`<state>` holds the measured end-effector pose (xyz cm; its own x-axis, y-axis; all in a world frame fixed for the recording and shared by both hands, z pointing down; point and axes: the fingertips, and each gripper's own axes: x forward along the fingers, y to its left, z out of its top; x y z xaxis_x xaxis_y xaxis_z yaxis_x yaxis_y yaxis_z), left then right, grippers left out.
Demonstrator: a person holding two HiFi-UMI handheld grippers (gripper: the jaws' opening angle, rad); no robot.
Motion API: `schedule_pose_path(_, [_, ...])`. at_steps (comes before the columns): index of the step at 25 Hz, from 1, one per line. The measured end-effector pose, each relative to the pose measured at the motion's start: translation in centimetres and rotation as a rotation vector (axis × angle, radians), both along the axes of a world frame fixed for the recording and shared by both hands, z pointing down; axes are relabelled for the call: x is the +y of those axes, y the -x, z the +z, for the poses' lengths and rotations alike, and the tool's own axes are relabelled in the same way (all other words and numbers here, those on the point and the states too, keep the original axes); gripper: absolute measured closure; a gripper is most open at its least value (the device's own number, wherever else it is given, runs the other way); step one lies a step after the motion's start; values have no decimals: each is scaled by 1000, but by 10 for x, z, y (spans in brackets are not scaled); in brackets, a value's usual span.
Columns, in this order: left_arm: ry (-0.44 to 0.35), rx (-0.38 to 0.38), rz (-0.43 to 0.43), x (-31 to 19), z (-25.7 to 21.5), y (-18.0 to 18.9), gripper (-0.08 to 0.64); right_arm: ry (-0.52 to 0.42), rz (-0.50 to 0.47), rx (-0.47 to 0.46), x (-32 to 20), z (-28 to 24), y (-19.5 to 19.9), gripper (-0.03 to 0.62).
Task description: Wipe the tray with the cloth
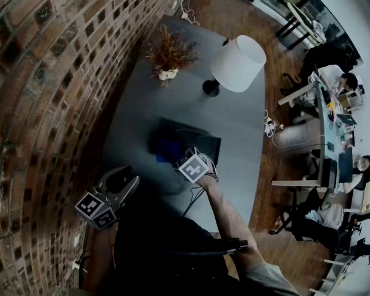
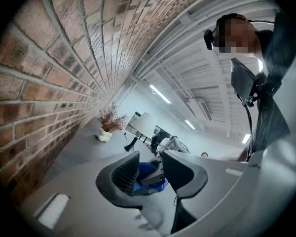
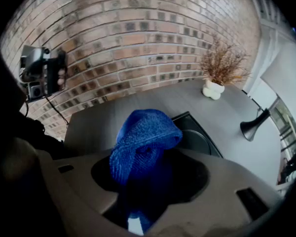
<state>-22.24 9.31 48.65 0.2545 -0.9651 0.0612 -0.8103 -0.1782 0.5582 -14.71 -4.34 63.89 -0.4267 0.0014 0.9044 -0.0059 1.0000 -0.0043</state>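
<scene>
Open-plan office. Evidence: grey desk (image 1: 234,122) against brick wall (image 1: 43,73), bearing lamp (image 1: 237,63) and potted dried plant (image 1: 169,57). Well right of the left fingers (image 1: 128,187): workstations with monitors (image 1: 344,165), seated people (image 1: 333,73), wooden floor (image 1: 268,217).

Left gripper (image 1: 129,177) has jaws apart; right gripper (image 1: 182,158) has jaws clamped on cloth (image 3: 143,137).

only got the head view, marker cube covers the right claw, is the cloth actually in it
Observer: Yes. The right gripper view shows the blue cloth bunched up and pinched in the right claw.
Operator: ok whats the tray like up close
Observer: The black tray has a round recess in its floor, just beyond the cloth.
Operator: left claw got anything
Observer: No. The left gripper view shows the left claw with its jaws apart and nothing held between them.
</scene>
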Motion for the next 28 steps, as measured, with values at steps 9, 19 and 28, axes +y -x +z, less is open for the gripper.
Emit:
schedule_pose_path(9, [-32,-8,42,-13,-7,-4,426,-99,276,-62,-103,3,36,383])
schedule_pose_path(19, [-11,0,68,-19,1,-7,426,-116,12,-46,-11,-8,-3,383])
schedule_pose_path(28, [-15,-22,91,-21,-8,-18,426,-159,282,-78,-112,9,5,382])
